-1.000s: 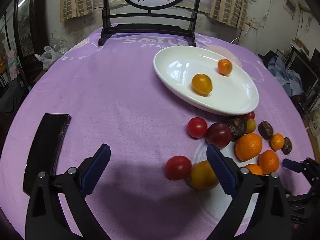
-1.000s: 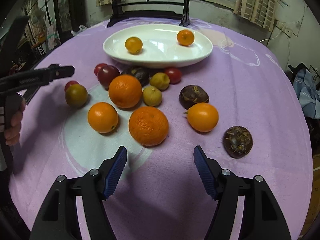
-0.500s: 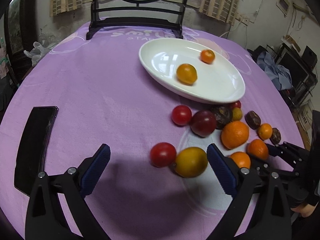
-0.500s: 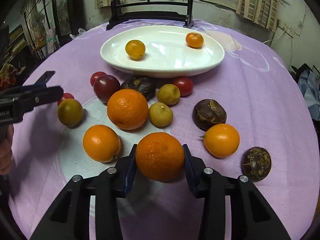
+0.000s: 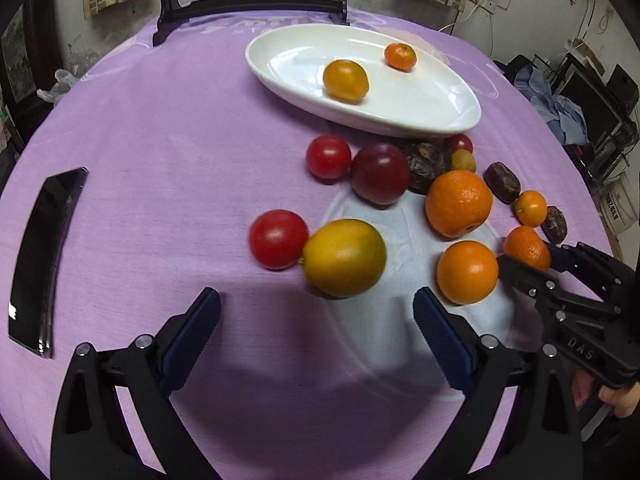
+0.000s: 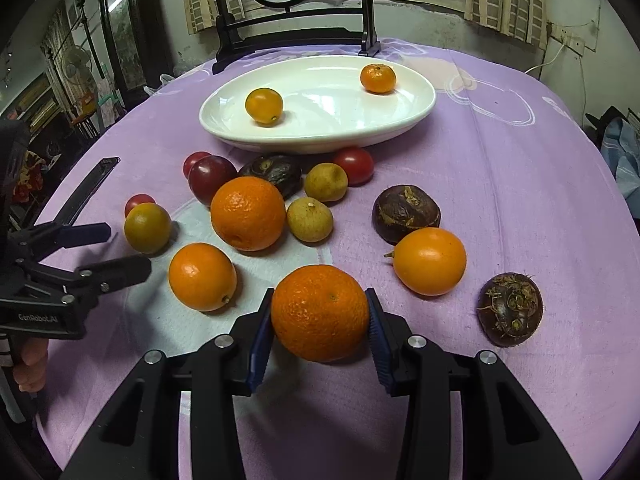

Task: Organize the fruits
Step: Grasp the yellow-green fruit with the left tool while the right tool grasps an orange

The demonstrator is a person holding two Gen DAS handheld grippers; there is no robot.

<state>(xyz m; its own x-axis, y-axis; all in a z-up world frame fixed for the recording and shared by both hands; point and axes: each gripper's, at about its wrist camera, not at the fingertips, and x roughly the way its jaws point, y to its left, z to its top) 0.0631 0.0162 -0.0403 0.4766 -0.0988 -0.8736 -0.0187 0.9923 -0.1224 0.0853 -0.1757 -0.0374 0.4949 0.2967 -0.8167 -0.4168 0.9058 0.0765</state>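
Left wrist view: the left gripper (image 5: 316, 316) is spread wide, nothing between its blue pads, hovering over the purple tablecloth (image 5: 160, 140). Just ahead of it lie a yellow-green fruit (image 5: 344, 257) and a red tomato (image 5: 278, 239), touching each other. The white oval plate (image 5: 448, 112) sits toward the table's far edge with a yellow-orange fruit (image 5: 345, 81) and a small mandarin (image 5: 400, 56) in it, well apart. A black phone (image 5: 40, 256) lies near the left edge. At the right edge the right gripper (image 5: 528, 254) pinches a rough-skinned orange (image 5: 526, 246).

Right wrist view: the right gripper (image 6: 320, 322) is closed on the rough-skinned orange (image 6: 320, 312), one pad against each side; whether the orange is off the cloth cannot be told. Loose fruit is scattered between it and the plate (image 6: 416, 108): a large orange (image 6: 248, 213), a smooth orange (image 6: 202, 276), and a dark brown fruit (image 6: 510, 308) toward the right edge. The left gripper (image 6: 120, 250) shows at the left edge, spread apart.
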